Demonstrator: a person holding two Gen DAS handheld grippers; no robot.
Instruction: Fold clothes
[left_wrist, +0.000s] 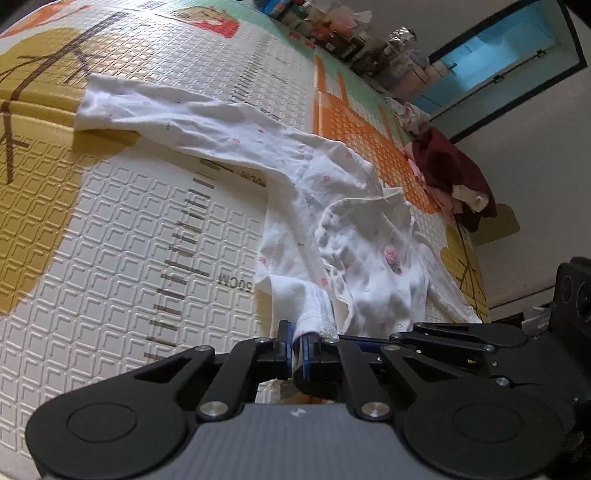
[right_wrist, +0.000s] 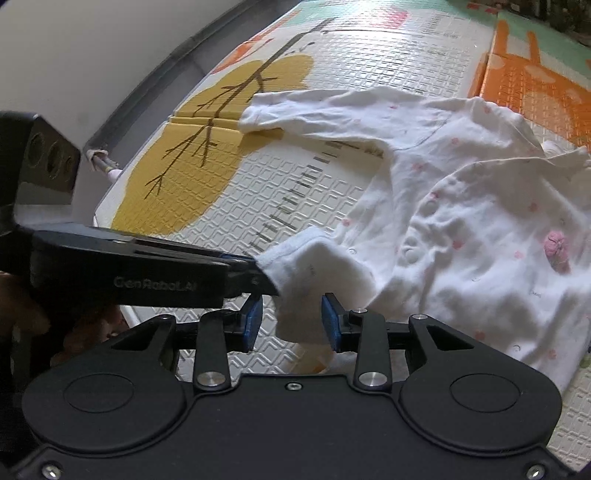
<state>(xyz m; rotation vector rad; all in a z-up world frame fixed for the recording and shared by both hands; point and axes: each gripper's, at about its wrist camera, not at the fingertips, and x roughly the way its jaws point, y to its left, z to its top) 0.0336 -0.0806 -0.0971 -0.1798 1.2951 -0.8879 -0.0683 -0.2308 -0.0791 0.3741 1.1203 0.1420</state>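
Observation:
A white baby garment (left_wrist: 369, 266) with small pink prints lies crumpled on the play mat (left_wrist: 110, 221), one long sleeve (left_wrist: 166, 118) stretched away to the left. My left gripper (left_wrist: 295, 343) is shut on the garment's near cuff (left_wrist: 310, 306). In the right wrist view the left gripper (right_wrist: 264, 275) comes in from the left and pinches that cuff (right_wrist: 314, 258). The cuff hangs down between the blue pads (right_wrist: 253, 321) of my right gripper (right_wrist: 291, 321). Those jaws stand apart, with a gap on the left side of the cloth. The garment's body (right_wrist: 480, 221) spreads to the right.
A pile of dark red and pink clothes (left_wrist: 454, 177) sits at the mat's far right edge. Boxes and clutter (left_wrist: 332, 29) line the far wall. A grey skirting (right_wrist: 147, 74) borders the mat on the left. A person's hand (right_wrist: 22, 306) holds the left gripper.

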